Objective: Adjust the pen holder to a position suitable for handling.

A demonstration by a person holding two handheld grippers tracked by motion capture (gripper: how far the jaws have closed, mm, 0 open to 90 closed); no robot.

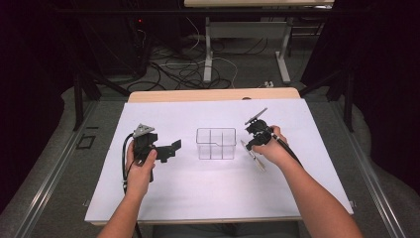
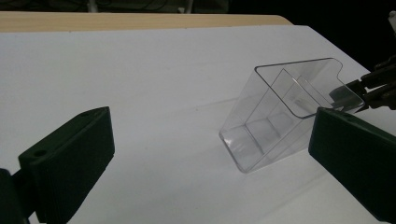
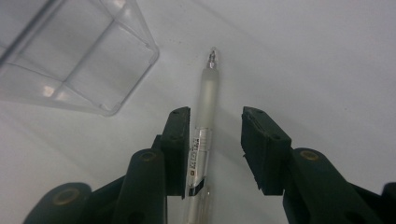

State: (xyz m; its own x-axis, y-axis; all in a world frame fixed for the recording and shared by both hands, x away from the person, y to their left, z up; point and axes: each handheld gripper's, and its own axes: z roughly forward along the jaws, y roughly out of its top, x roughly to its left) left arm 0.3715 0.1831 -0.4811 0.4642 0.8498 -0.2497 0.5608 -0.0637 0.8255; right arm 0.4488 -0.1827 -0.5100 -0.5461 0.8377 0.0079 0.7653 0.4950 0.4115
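1. Pen [image 3: 204, 116] lies flat on surface [image 1: 208, 183], right of clear organizer [image 1: 216, 144], toward right edge.
2. Right tool [image 3: 212, 135] released, straddling pen, long axis running between jaws.
3. Left tool [image 1: 171, 148] released, idle.

Even overhead light falls on the white table [image 1: 208, 188] while the room beyond its far edge sinks into darkness. Glare streaks the clear plastic organizer [image 2: 275, 126]. Shadows stay soft; all three pictures look grainy.
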